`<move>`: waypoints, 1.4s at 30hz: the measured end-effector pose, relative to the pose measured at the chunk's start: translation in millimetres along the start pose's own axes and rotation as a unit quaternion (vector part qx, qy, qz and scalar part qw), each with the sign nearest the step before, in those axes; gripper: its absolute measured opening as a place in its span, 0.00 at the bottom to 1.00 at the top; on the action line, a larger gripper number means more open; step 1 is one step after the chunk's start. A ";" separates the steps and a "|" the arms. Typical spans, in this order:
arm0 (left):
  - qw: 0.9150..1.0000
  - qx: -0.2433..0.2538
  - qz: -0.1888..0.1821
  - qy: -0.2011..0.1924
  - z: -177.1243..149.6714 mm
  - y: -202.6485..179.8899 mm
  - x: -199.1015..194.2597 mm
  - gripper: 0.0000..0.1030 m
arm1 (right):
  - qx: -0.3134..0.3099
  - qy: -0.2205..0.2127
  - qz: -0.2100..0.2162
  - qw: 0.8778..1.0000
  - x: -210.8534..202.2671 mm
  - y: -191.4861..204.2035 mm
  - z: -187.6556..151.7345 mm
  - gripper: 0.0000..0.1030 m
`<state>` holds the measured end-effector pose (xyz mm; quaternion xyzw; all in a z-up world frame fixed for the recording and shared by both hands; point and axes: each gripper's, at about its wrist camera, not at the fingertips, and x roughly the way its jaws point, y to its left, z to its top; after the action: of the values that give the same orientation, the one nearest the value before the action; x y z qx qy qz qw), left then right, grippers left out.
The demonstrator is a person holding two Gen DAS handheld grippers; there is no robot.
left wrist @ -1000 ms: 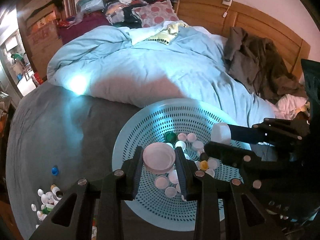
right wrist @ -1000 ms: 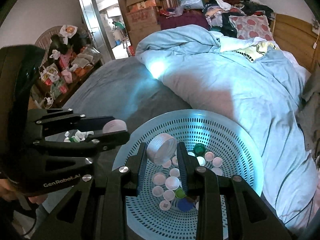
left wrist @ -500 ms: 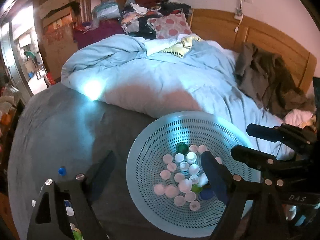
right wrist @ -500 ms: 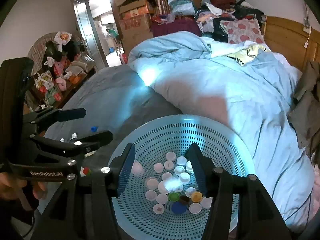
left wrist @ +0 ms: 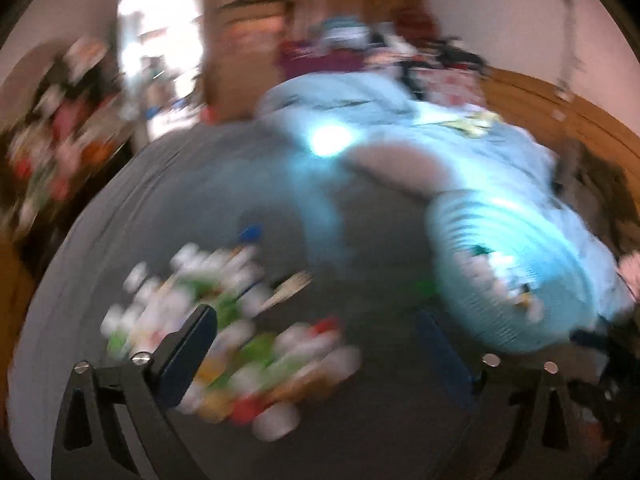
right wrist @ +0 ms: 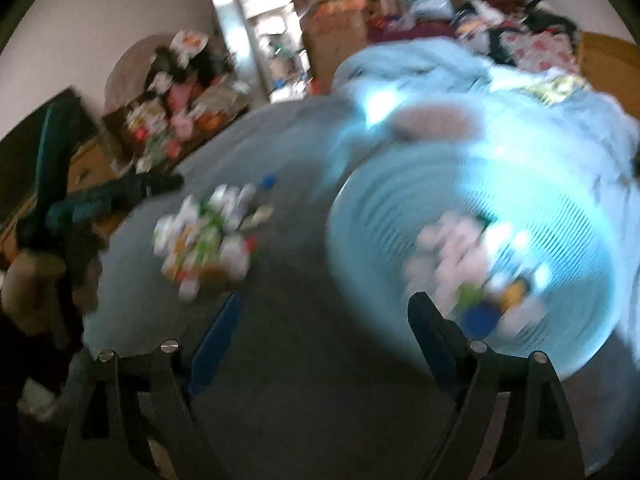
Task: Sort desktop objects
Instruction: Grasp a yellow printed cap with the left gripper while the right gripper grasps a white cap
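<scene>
While both views are smeared with blur, you can make out your left hand-held gripper with its jaws spread wide and nothing between them, over a loose heap of bottle caps on the grey bed cover. Your right hand-held gripper is likewise wide apart and holding nothing. A pale blue perforated basket sits to the right of the heap, well apart from it, with more caps lying inside. Individual caps cannot be told apart.
</scene>
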<state>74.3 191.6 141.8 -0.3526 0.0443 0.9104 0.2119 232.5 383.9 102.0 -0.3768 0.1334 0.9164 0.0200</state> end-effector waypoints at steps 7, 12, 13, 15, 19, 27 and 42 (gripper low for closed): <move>0.993 -0.078 0.034 0.083 -92.8 85.4 25.8 0.59 | 0.013 0.077 0.024 0.997 45.0 20.7 -57.4 0.80; 0.994 -0.069 -0.007 0.088 -106.5 69.8 43.9 0.57 | 0.014 0.080 0.009 0.997 48.4 17.4 -50.1 0.80; 0.994 -0.069 -0.009 0.087 -103.2 68.9 48.5 0.57 | 0.016 0.081 0.006 0.997 48.7 18.7 -53.1 0.80; 0.994 -0.078 -0.004 0.081 -97.3 70.2 58.3 0.57 | 0.016 0.087 0.003 0.996 50.7 20.9 -53.7 0.80; 0.993 -0.091 -0.004 0.073 -83.8 76.9 73.5 0.57 | 0.013 0.101 -0.001 0.995 55.5 26.1 -59.2 0.80; 0.994 -0.072 -0.010 0.080 -83.7 70.9 77.0 0.31 | 0.003 0.113 0.005 0.994 65.6 36.2 -59.3 0.61; 0.989 -0.113 0.017 0.096 -112.2 115.7 25.4 0.31 | -0.070 0.089 0.089 0.990 127.5 118.3 7.3 0.53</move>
<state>79.2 69.9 33.2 -0.4589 -0.0329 0.8752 0.1495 120.1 263.6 45.4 -0.4439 0.1033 0.8844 -0.1004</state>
